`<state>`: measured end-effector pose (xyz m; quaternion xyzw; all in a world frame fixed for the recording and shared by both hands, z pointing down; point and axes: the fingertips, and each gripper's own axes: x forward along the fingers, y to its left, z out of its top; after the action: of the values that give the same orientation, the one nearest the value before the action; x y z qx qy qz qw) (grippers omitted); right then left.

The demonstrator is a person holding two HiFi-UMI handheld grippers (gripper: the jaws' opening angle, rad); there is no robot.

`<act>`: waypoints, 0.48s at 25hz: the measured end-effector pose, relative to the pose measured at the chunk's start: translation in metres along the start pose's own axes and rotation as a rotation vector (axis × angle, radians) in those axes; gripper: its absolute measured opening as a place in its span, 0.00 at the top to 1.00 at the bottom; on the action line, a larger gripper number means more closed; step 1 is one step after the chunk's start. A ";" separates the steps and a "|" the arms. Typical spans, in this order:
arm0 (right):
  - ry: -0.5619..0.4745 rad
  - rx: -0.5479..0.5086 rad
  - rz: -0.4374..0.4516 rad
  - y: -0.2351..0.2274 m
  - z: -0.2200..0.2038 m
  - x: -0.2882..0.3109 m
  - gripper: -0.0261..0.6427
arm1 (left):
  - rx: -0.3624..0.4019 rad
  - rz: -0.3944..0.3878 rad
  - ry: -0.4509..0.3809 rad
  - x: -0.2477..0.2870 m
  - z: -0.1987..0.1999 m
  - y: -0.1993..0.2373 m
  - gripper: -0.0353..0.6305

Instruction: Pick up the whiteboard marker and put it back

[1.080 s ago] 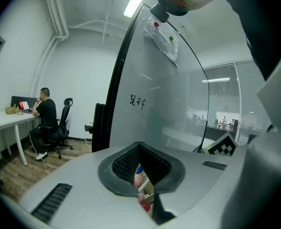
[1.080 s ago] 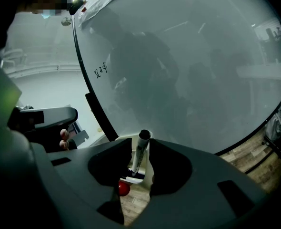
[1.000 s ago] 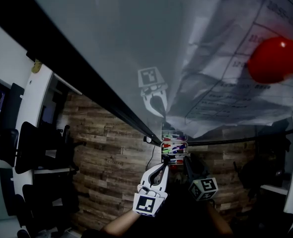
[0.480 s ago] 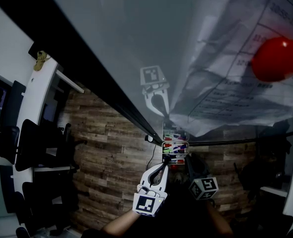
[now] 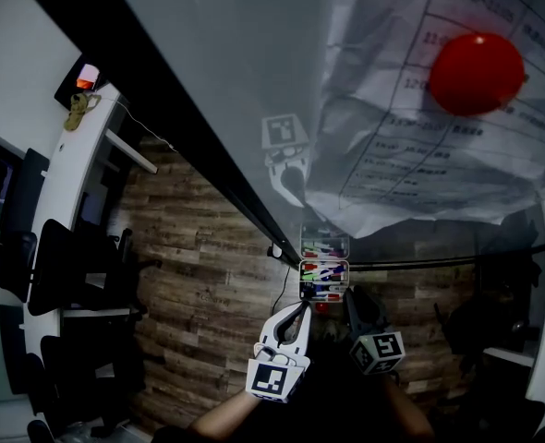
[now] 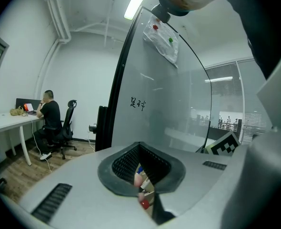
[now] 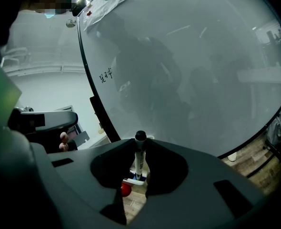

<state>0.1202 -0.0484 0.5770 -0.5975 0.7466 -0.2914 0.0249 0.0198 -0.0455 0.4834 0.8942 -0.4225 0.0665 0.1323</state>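
Observation:
A clear marker holder [image 5: 324,270] with several coloured markers hangs at the whiteboard's [image 5: 226,63] lower edge. In the right gripper view a white whiteboard marker [image 7: 139,159] with a black cap stands upright between the jaws, its lower end at the holder [image 7: 132,181]. My right gripper [image 7: 139,144] has just been closing and its pads now touch the marker on both sides. In the head view it [image 5: 349,295] sits just right of the holder. My left gripper [image 5: 301,308] points at the holder from below, shut and holding nothing; several marker ends [image 6: 141,182] show past its jaws.
A printed sheet [image 5: 420,155] is pinned to the whiteboard by a red magnet [image 5: 476,72]. A small red ball [image 7: 125,190] lies below the holder. Black chairs [image 5: 60,266] and a white desk [image 5: 60,192] stand at the left. A person [image 6: 50,116] sits at a desk.
The head view has shifted, so the red magnet and sheet now sit further left and higher. Both grippers stay where they were by the holder.

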 end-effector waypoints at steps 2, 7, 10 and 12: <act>-0.008 -0.001 0.009 0.002 0.001 -0.002 0.84 | -0.001 0.005 -0.003 -0.002 0.001 0.000 0.94; -0.032 -0.027 0.030 0.007 0.007 -0.011 0.85 | 0.000 0.018 -0.011 -0.005 0.002 -0.003 0.94; -0.047 -0.064 0.041 0.011 0.014 -0.017 0.85 | 0.002 0.024 -0.017 -0.005 0.003 -0.007 0.94; -0.049 -0.067 0.047 0.012 0.018 -0.020 0.85 | 0.005 0.029 -0.018 -0.006 0.003 -0.009 0.94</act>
<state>0.1223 -0.0358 0.5502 -0.5875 0.7689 -0.2506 0.0300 0.0234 -0.0366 0.4771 0.8889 -0.4364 0.0611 0.1253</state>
